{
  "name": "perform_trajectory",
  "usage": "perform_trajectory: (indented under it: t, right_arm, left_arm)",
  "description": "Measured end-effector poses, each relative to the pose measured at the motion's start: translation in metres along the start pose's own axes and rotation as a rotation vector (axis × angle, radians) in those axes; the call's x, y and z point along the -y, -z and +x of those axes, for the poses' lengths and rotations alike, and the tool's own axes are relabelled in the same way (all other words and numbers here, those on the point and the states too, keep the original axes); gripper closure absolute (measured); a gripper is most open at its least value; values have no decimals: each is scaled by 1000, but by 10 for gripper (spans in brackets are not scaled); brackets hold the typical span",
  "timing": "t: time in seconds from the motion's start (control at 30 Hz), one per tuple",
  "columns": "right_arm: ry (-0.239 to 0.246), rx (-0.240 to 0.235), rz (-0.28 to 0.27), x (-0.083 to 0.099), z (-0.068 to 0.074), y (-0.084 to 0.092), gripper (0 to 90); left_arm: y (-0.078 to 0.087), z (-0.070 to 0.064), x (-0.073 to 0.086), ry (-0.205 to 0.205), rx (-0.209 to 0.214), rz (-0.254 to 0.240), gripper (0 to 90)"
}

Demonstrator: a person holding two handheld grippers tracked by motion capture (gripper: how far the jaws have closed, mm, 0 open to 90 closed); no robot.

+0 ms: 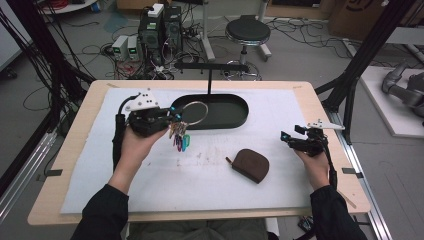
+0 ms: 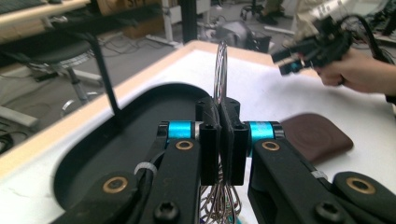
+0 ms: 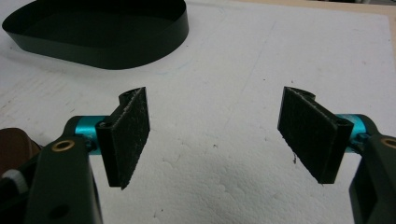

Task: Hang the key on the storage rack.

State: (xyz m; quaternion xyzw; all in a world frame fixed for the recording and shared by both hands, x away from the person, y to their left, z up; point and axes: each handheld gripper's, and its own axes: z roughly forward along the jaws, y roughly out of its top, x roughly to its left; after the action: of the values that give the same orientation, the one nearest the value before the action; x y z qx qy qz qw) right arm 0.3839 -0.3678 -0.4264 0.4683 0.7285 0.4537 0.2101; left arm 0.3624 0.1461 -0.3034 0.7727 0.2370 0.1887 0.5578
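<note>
Left tongs (image 2: pixel 219 140) were clamped on a large wire key ring (image 2: pixel 220 70) standing edge-on above the pads, with thin wire loops hanging below. Black oval tray (image 2: pixel 93 154) sat left on the white counter (image 2: pixel 261 93), its upright post (image 2: pixel 105 77) rising. Brown pouch (image 2: pixel 317 137) lay right. Right tongs (image 2: pixel 292 60), in a hand, hovered far right.

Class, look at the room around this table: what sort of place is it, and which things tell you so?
Most likely a robotics lab or workshop: computer towers and tangled cables on the bare floor, black frame struts around the table, and a grey robot arm at the right.
</note>
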Motion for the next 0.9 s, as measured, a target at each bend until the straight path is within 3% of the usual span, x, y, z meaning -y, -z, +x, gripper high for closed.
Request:
perform_trajectory:
  t: [0.23,0.4,0.47,0.9]
  right_arm:
    - [8,-1,-2,0,1,0,255]
    - [6,-5,1,0,1,-1,255]
    - [9,-6,-3,0,1,-1,255]
    - [14,-4,-3,0,2,-1,255]
  left_arm:
    - [1,18,-11,19,-56,-37,868]
    - [-4,26,-12,27,-66,-45,868]
    - [-9,32,-11,54,-61,-56,868]
    - [-34,55,-25,60,-94,-7,868]
